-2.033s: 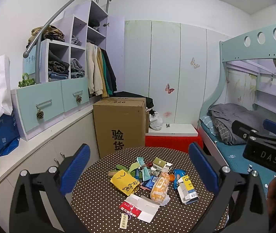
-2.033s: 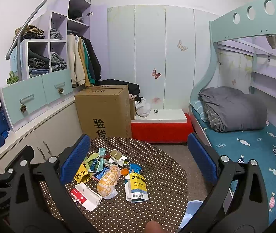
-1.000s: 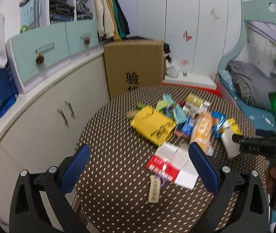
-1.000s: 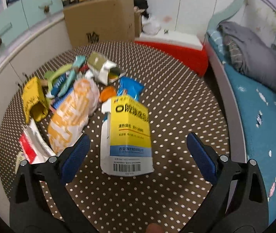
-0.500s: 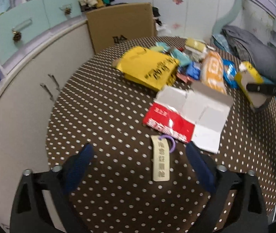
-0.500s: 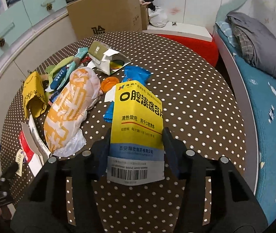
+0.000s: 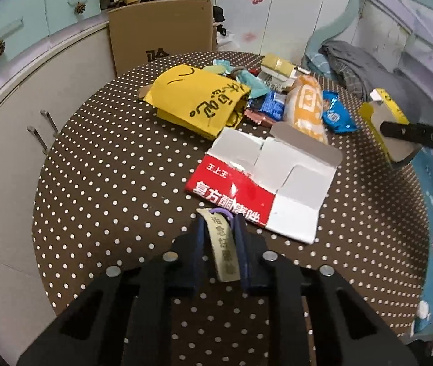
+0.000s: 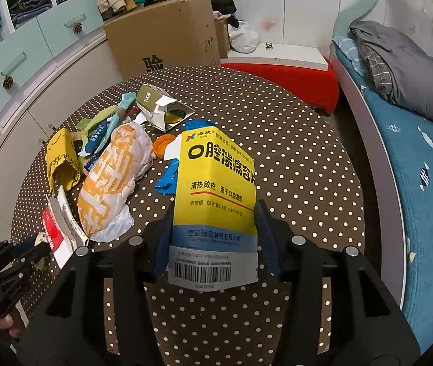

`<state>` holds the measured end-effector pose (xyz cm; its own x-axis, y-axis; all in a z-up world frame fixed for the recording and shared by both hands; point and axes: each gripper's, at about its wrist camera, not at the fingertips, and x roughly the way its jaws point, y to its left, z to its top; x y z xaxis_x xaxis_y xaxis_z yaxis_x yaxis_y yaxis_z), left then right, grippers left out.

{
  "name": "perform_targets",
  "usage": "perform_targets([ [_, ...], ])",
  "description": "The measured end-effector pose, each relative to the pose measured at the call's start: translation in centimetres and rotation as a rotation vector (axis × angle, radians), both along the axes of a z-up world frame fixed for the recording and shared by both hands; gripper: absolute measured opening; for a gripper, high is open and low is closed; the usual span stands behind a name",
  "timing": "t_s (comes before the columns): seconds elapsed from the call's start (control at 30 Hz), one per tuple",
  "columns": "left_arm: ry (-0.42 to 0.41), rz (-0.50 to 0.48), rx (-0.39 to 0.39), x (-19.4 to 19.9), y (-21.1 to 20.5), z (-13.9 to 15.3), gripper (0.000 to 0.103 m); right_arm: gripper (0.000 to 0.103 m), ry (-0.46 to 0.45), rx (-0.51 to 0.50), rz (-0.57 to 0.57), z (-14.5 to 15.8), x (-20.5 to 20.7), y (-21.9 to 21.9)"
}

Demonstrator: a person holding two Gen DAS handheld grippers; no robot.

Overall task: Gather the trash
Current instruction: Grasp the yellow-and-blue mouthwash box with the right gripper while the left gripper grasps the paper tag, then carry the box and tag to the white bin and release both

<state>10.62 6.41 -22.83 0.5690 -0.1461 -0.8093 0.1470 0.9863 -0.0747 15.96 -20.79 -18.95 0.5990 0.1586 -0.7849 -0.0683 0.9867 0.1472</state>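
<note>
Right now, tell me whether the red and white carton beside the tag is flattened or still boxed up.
Flattened. The red and white carton lies spread open on the dotted table, its white inner panels and flaps face up.

tag (image 7: 222,244) on table (image 7: 109,167), before flattened carton (image 7: 265,183)

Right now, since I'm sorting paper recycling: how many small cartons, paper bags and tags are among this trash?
small cartons: 3 (yellow-blue carton, red-white carton, olive carton)
paper bag: 1
tag: 1
total: 5
</note>
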Motion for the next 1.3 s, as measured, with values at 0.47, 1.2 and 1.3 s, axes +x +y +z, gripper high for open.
perform_targets([
  [0.47, -0.094, -0.014, -0.036, -2.2, -1.2, 5.2, 0.019, 0.050, -0.093, 0.059, -0.034, 3.2, -1.7, -3.9],
  [1.2, -0.239, -0.430, -0.070, 1.7, -22.6, 11.6, 0.021, 0.051, -0.025, 0.198, -0.446, -1.8, -4.6, -27.6],
  [1.3, -0.212, -0.478, -0.082, 2.1, -25.4, 11.1, 0.020, 0.051, 0.055, 0.233, -0.496, -6.0, -4.3, -29.7],
])
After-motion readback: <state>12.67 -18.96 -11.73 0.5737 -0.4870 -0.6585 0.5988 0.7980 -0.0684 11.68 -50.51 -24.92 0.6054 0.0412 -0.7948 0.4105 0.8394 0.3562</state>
